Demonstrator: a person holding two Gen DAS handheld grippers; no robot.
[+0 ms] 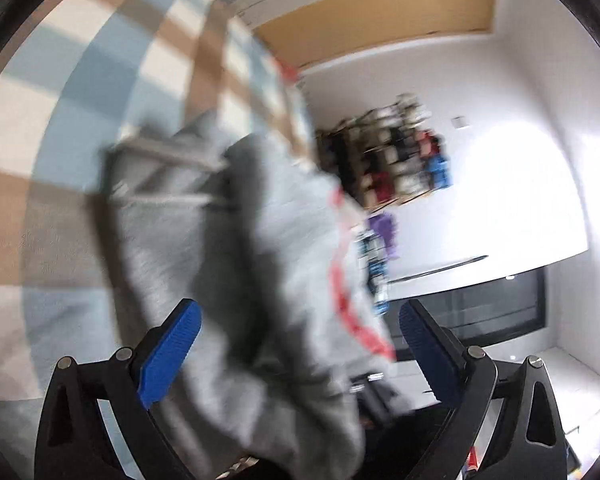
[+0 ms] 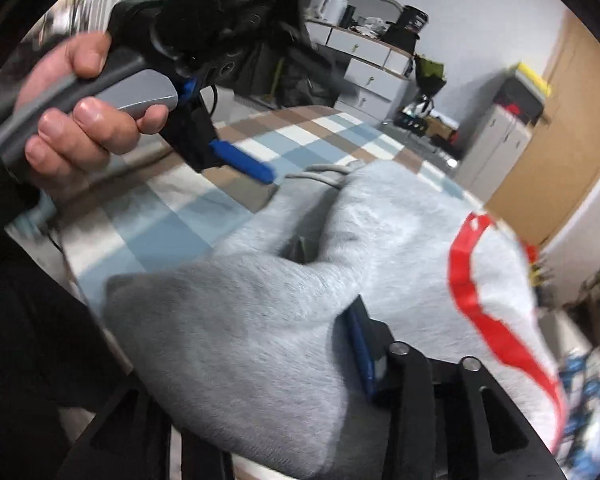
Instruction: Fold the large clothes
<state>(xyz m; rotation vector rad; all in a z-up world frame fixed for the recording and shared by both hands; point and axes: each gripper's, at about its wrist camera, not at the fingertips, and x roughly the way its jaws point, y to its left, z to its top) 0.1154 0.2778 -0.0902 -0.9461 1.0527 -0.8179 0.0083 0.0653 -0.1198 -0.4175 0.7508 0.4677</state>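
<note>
draping grey sweatshirt point(image 2: 260, 320) over checked bedspread point(image 2: 180, 208)

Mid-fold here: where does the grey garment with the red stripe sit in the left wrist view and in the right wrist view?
Left wrist view: the grey garment hangs blurred through the centre, dropping between the open jaws.
Right wrist view: it fills the lower middle and right, bunched over the near jaws, red stripe at right.
Shared landmark: the checked bedcover, upper left in the left wrist view, behind the garment in the right wrist view.
</note>
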